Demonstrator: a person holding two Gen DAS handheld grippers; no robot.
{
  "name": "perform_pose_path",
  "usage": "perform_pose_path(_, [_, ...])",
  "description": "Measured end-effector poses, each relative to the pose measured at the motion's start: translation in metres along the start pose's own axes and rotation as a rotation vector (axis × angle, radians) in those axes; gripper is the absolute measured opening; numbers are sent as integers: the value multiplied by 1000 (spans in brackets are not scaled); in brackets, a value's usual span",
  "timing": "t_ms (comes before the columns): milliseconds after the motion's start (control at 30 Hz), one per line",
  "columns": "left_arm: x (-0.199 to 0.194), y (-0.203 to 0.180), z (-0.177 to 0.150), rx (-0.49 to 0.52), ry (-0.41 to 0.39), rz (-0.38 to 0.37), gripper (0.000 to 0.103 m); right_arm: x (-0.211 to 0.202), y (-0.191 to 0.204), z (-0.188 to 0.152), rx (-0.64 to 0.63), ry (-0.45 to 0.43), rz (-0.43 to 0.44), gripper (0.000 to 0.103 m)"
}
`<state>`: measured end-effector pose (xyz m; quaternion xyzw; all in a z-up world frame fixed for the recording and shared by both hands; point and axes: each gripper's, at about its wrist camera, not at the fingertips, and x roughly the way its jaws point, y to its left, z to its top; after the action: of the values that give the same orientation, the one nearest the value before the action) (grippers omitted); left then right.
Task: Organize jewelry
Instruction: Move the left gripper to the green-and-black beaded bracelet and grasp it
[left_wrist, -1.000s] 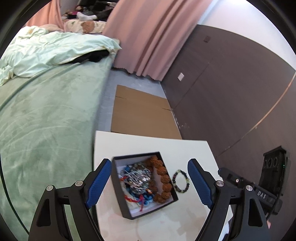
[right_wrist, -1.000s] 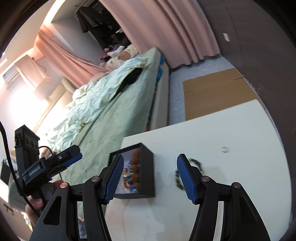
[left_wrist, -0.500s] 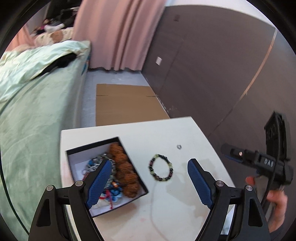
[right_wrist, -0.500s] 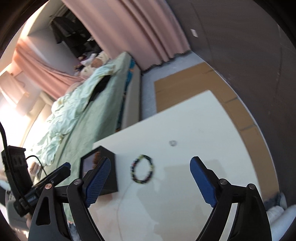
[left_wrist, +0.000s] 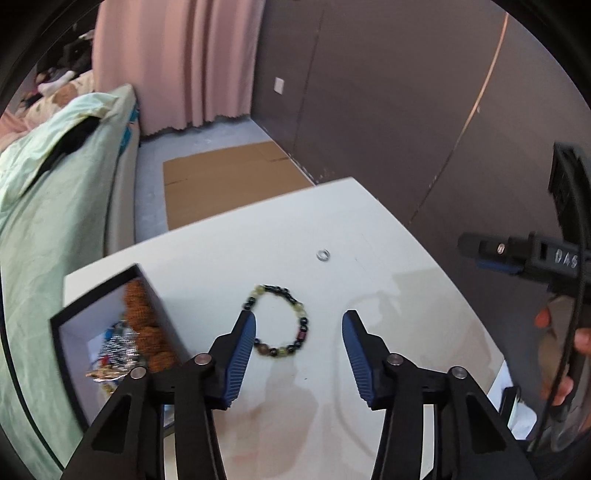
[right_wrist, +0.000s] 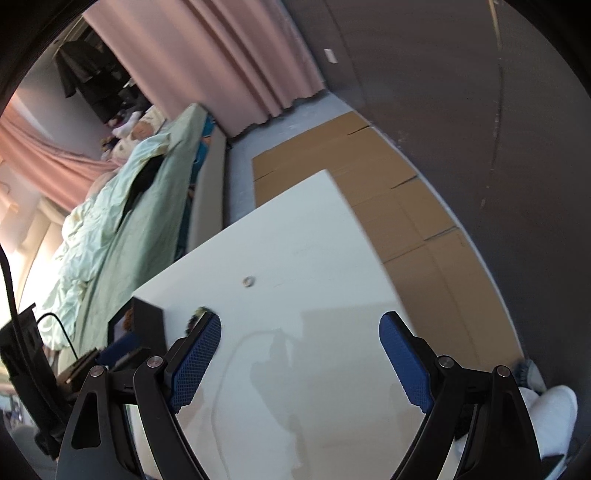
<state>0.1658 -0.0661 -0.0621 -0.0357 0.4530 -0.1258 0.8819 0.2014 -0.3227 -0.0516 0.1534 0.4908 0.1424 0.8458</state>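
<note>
Your beaded bracelet (left_wrist: 281, 320) lies flat on the white table (left_wrist: 388, 295), a closed loop of dark glossy beads mixed with pale yellow-green ones and one reddish barrel bead on the side toward you. It sits just ahead of your left gripper (left_wrist: 298, 341), nearer the left finger, whose blue pad (left_wrist: 242, 349) covers the loop's near-left edge. The jaws stand moderately apart with nothing between them; whether the pad touches the beads is hard to tell.

Past the bracelet, ahead and slightly right of that gripper, a small silver ring (left_wrist: 323, 254) lies alone on the table, well apart from the loop.

Left of your left gripper is the black box (left_wrist: 66, 354), white inside, holding a chunky brown-orange bead strand (left_wrist: 142, 325) along its right wall and a blurred tangle of silver chain and coloured bits (left_wrist: 114, 350) beside it.

Your right gripper (right_wrist: 300, 330) hangs over bare table, jaws spread wide, holding nothing. From it, the ring (right_wrist: 248, 281) lies ahead and a bit left; the bracelet (right_wrist: 195, 317) peeks out, blurred, behind its left finger tip; the box (right_wrist: 147, 325) is farther left.

Beyond the table: flattened cardboard (left_wrist: 221, 181) on the floor, a green bed (left_wrist: 44, 229), a pink curtain (left_wrist: 177, 62).
</note>
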Motion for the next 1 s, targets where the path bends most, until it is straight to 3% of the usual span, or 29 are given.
perform_pose_path(133, [22,-7,-2,12,53,5,48,-3,-5,4,-11,-14,-28,88])
perform_pose_path(233, [39,-7,-3,6,92,23,39,-2,-5,7,-35,-7,-34,88])
perform_pose_path(433, [64,-14,-11,33,151,52,39,2,-5,8,-55,18,-33,88])
perform_pose_path(567, [65,-18,-12,54,142,81,38,4,-7,10,-49,25,-32,88])
perform_pose_path(700, [65,-14,-10,57,134,131,8,6,-8,10,-46,29,-38,88])
perform_pose_path(800, [63,-3,-9,7,138,80,8,8,-7,10,-46,33,-45,88])
perform_pose_path(1000, [42,-1,0,-6,75,62,8,15,1,11,-55,41,-44,88])
